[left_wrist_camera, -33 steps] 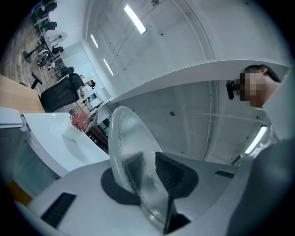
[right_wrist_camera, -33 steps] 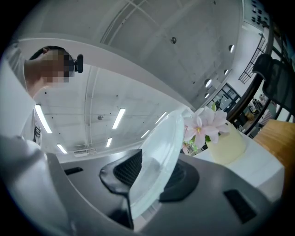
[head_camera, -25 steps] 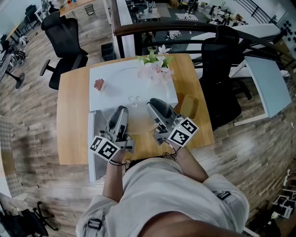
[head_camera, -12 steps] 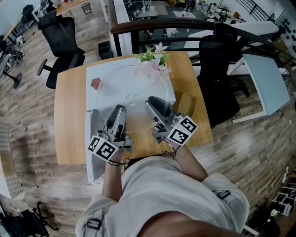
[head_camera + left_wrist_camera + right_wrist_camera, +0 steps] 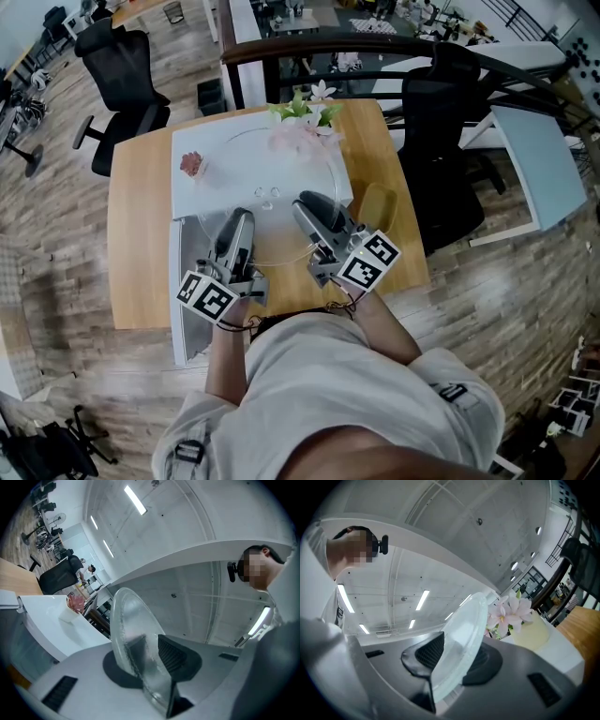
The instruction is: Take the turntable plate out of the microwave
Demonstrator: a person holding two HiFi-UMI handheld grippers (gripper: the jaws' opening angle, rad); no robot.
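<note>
Turntable plate (image 5: 267, 187): clear glass disc, lifted, hanging over the top of the white microwave (image 5: 183, 141) as I see it from the head view. Left tool (image 5: 240, 225) is clamped on its near-left rim and right tool (image 5: 307, 208) on its near-right rim. In each gripper view the glass runs edge-on between the pads, both sides pressing. Pink flowers (image 5: 305, 117) stand at the microwave's far edge, with a small pink item (image 5: 192, 165) on its left. Wooden counter (image 5: 141, 244) lies beneath.
</note>
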